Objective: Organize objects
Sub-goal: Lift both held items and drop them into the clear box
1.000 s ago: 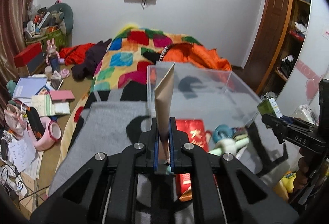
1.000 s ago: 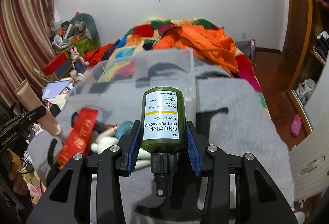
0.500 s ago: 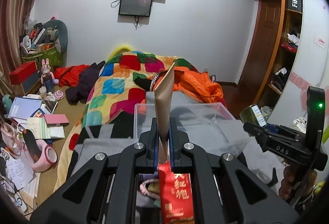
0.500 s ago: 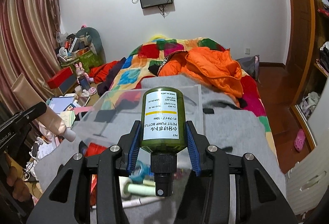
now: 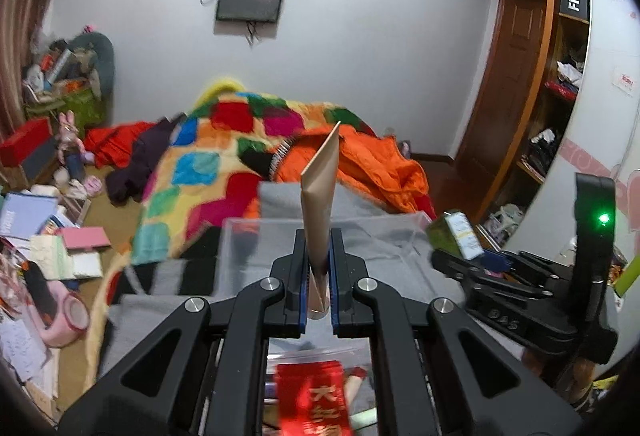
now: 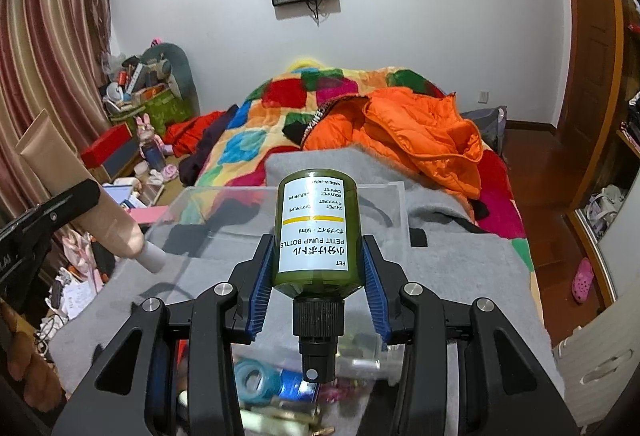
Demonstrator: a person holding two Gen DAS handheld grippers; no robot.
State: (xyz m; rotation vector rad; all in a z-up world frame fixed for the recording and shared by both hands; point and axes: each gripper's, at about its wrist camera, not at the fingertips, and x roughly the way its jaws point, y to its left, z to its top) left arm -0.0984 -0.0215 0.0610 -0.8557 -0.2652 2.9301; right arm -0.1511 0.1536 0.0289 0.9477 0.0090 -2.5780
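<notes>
My left gripper (image 5: 319, 268) is shut on a tan squeeze tube (image 5: 320, 195) that stands upright between the pads, crimped end up; the tube also shows in the right wrist view (image 6: 80, 195), white cap down. My right gripper (image 6: 316, 268) is shut on a green pump bottle (image 6: 314, 232), its label upside down and its black pump toward the camera; the bottle also shows in the left wrist view (image 5: 456, 236). Both are held above a clear plastic box (image 6: 384, 195) on a grey blanket (image 6: 452, 264).
A red packet (image 5: 312, 400), tape rolls (image 6: 256, 380) and other small items lie below the grippers. Behind are a patchwork quilt (image 6: 256, 143) and an orange jacket (image 6: 420, 131). Floor clutter lies left (image 5: 48, 244), wooden shelves stand right (image 5: 560, 107).
Both grippers have risen and tilted up, still holding the tube and the bottle. The pile of small items has dropped toward the bottom of both views, and the clear box sits lower.
</notes>
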